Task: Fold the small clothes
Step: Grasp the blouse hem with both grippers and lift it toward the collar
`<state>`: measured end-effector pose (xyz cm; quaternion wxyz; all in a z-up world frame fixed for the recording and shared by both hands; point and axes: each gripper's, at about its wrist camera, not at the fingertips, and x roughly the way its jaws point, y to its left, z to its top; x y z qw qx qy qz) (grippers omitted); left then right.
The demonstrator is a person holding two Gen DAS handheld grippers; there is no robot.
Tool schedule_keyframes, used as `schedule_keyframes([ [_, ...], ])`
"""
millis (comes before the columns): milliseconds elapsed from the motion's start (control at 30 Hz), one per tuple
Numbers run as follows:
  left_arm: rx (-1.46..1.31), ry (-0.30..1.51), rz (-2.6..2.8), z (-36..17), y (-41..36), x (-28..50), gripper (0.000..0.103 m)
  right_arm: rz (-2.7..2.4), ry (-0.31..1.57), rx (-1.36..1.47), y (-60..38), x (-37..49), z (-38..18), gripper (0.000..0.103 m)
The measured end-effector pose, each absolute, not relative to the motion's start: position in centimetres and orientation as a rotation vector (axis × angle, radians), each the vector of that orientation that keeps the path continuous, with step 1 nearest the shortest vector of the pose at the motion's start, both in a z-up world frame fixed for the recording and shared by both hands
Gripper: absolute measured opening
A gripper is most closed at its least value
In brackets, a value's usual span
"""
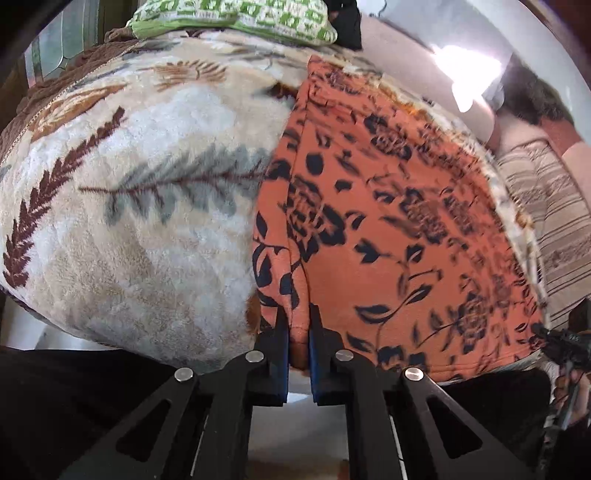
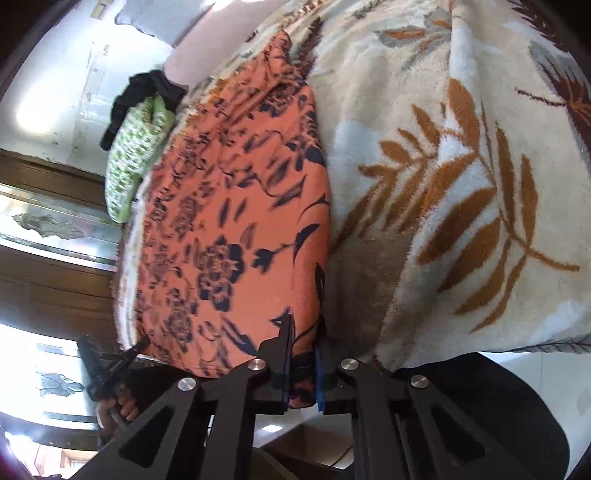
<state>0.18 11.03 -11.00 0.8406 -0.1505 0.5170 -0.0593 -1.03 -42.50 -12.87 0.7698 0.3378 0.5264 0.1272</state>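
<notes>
Orange flowered cloth [image 1: 388,221] lies flat on the bed's blanket [image 1: 129,221], stretching far from both near corners, each clenched by the left gripper [image 1: 298,325] and right gripper [image 2: 304,332].

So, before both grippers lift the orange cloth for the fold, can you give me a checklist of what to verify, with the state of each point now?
1. Left gripper shut on the near edge of the orange floral garment: ok.
2. Right gripper shut on the same garment, at its other near corner: ok.
3. Only the garment pinched, not the leaf-pattern blanket beneath: cannot tell.
4. Garment lying flat: mostly ok; one lengthwise crease near the left gripper.
5. Green patterned pillow clear of the garment: ok.
6. Far edge free to move: cannot tell, blurred.
</notes>
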Motion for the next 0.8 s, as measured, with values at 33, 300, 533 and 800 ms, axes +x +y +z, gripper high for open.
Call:
schedule_keyframes([
  [33, -0.327, 1.076, -0.13, -10.5, 11.2, 0.1, 0.008, 0.282, 1.125, 0.742, -42.7, -1.1, -12.4, 0.009],
  [300, -0.286, 1.166, -0.101, -13.0, 10.6, 1.1, 0.017, 0.214, 1.182, 0.806, -43.1, -0.3, -14.8, 0.016],
  [533, -0.245, 1.162, -0.131, -12.4, 9.6, 1.6, 0.007, 0.279, 1.219, 0.766, -42.7, 0.4, -15.3, 0.022],
  [800, -0.318, 1.073, -0.225, -7.5, 11.1, 2.9, 0.007, 0.401, 1.081, 0.922, -44.0, 1.3, -12.8, 0.008],
])
